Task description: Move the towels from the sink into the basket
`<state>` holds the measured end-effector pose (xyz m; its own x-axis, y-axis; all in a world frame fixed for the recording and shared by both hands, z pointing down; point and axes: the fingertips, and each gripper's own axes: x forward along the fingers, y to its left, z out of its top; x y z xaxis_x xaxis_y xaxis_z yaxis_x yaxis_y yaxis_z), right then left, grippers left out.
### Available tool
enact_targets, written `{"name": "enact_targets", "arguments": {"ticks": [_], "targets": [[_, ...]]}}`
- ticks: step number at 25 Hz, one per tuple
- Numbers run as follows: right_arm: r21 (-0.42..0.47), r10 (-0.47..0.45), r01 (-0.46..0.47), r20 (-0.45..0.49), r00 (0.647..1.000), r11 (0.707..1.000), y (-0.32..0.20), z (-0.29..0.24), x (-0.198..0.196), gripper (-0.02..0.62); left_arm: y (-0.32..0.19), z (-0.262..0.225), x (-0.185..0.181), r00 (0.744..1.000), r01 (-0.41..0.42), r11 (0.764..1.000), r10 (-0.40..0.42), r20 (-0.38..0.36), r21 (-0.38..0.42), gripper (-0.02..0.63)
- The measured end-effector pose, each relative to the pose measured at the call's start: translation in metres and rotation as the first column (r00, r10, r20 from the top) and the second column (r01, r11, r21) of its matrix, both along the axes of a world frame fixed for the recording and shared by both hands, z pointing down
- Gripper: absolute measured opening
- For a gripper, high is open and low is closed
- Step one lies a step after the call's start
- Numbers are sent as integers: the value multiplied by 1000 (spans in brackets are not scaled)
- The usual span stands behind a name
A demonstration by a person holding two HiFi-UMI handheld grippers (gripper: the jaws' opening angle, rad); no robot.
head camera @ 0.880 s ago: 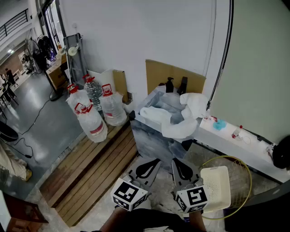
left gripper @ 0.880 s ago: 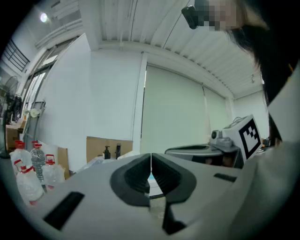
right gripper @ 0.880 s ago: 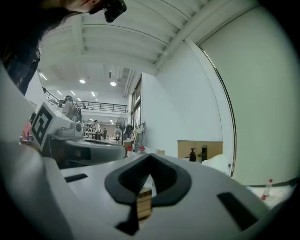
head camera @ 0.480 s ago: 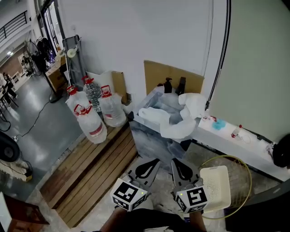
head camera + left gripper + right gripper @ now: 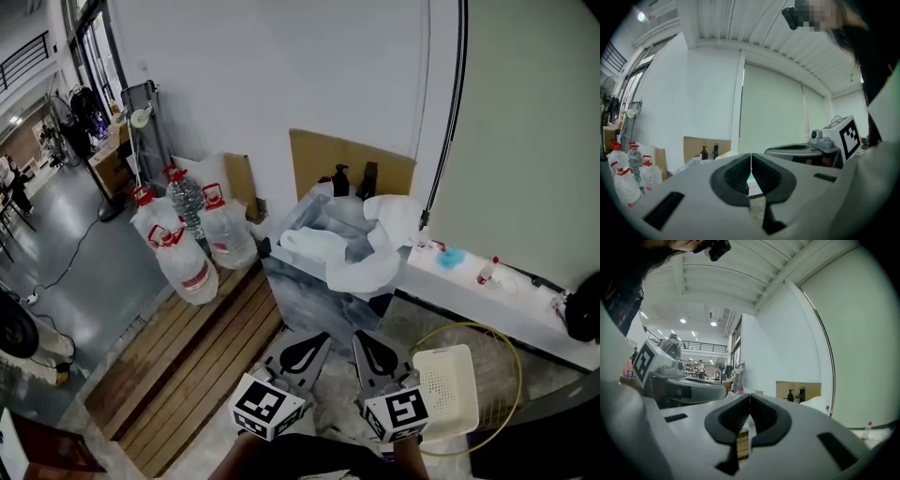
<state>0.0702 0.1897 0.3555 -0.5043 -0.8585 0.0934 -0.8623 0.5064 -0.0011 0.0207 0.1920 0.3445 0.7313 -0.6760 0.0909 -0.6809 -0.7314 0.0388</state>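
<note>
White towels (image 5: 361, 246) lie heaped in and over the rim of a grey sink (image 5: 314, 298) ahead of me. A white basket (image 5: 448, 387) rests on the floor at the lower right, beside my right gripper. My left gripper (image 5: 306, 350) and right gripper (image 5: 378, 352) hang side by side low in the head view, short of the sink. Both are shut with nothing between their tips. In the left gripper view the tips (image 5: 750, 161) meet. In the right gripper view the gripper's tips (image 5: 750, 401) meet too.
Several water jugs (image 5: 192, 251) stand on a wooden slatted platform (image 5: 192, 361) at the left. Brown cardboard (image 5: 349, 167) and two dark bottles (image 5: 352, 181) sit behind the sink. A white ledge (image 5: 487, 300) with small items runs right. A yellow hose loop (image 5: 506, 349) circles the basket.
The view has shifted slightly, so the sink and jugs sit a little lower and further left. Both grippers stay in the same place, still shut.
</note>
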Motion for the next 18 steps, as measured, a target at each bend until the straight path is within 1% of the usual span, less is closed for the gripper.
{"name": "enact_targets", "arguments": {"ticks": [4, 9, 14, 18], "targets": [[-11, -9, 9, 4, 1000, 1000, -21, 3, -2, 5, -18, 6, -2, 1000, 4, 1000, -4, 12, -14, 9], [-33, -10, 10, 2, 1000, 999, -58, 14, -10, 5, -63, 19, -12, 1000, 18, 999, -18, 4, -38, 9], [-49, 27, -27, 12, 1000, 998, -109, 19, -20, 5, -112, 28, -20, 1000, -29, 998, 29, -2, -58, 9], [-71, 47, -44, 33, 998, 996, -161, 28, -41, 6, -165, 39, -37, 998, -61, 995, 62, 10, -80, 9]]}}
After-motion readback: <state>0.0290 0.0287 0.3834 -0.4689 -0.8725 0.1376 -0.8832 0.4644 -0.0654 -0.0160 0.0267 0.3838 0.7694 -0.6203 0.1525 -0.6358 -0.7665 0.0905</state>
